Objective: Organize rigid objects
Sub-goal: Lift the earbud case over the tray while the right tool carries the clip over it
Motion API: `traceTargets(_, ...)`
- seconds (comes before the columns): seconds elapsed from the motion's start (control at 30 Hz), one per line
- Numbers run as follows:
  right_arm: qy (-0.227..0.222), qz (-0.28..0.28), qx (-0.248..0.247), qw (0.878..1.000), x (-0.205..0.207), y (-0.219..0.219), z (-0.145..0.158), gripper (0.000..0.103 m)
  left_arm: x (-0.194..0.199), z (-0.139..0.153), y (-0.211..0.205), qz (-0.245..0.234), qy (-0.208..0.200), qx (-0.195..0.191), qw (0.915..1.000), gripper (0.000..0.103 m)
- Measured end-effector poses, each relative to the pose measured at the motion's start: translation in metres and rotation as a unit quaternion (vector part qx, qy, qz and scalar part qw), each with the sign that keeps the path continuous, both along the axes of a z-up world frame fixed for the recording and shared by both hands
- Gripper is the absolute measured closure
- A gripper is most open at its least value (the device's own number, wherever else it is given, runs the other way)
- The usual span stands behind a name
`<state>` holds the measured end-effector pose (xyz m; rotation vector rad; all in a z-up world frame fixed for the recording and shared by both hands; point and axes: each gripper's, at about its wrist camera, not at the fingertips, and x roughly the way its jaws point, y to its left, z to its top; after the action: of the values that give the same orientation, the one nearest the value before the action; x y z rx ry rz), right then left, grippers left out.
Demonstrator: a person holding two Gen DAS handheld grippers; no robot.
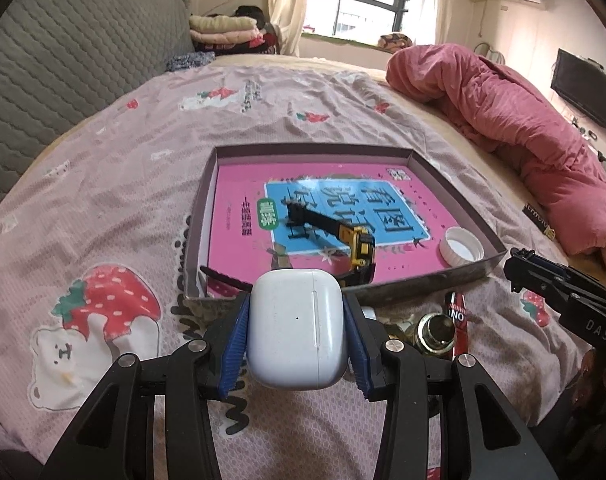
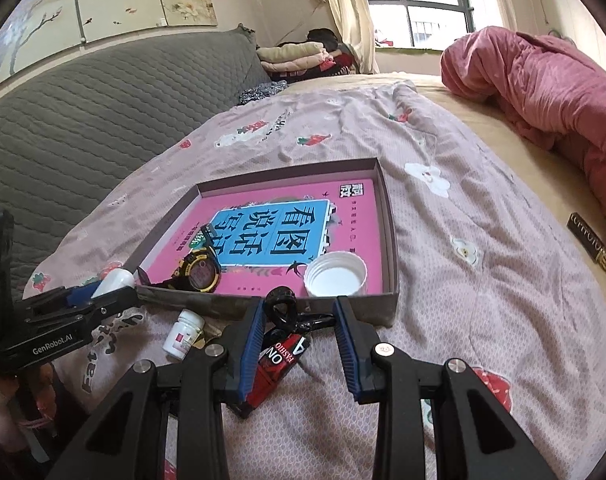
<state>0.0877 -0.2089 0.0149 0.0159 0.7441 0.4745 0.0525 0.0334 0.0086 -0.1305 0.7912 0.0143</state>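
Observation:
My left gripper (image 1: 297,336) is shut on a white earbud case (image 1: 299,326), held just in front of the near wall of a shallow box (image 1: 435,282); it also shows in the right wrist view (image 2: 99,294). The box holds a pink book (image 1: 263,184), a yellow-black watch (image 2: 197,270) and a white jar lid (image 2: 337,276). My right gripper (image 2: 299,332) is open over a red-black card (image 2: 277,364) and a black ring clip (image 2: 281,306) on the bedsheet.
A small white pill bottle (image 2: 183,332) and a glass jar (image 1: 437,330) lie on the sheet before the box. A red quilt (image 1: 523,120) lies to the right, a grey headboard cushion (image 1: 63,60) to the left. A dark label (image 2: 589,240) lies at the right.

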Motion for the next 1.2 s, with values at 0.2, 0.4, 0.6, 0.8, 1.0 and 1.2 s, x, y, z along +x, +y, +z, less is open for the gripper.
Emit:
traceTargets(0.2, -0.023, -0.005, -0.006, 1.0, -0.003, 0.0, 0.007, 0.068, 0.002, 0.004, 0.002, 0.004, -0.011, 0.001, 0.9999, 0.057)
traceTargets(0.4, -0.026, -0.006, -0.007, 1.0, -0.001, -0.001, 0.007, 0.068, 0.004, 0.005, 0.007, 0.013, -0.016, -0.004, 0.9998, 0.057)
traceTargets(0.6, -0.031, -0.002, -0.008, 0.999, 0.002, 0.002, 0.008, 0.068, 0.007, 0.006, 0.01, 0.016, -0.019, -0.008, 0.9997, 0.057)
traceTargets(0.8, -0.033, -0.006, -0.008, 0.999, 0.006, 0.003, 0.008, 0.068, 0.007, 0.009, 0.009, 0.014, -0.027, -0.007, 0.9995, 0.057)
traceTargets(1.0, -0.038, -0.01, -0.004, 0.999, 0.01, 0.001, 0.011, 0.068, 0.008, 0.01, 0.009, 0.011, -0.027, -0.006, 0.9996, 0.057)
traceTargets(1.2, -0.04, -0.009, -0.002, 0.999, 0.014, 0.002, 0.013, 0.068, 0.012, 0.01, 0.009, 0.009, -0.027, -0.005, 0.9996, 0.057)
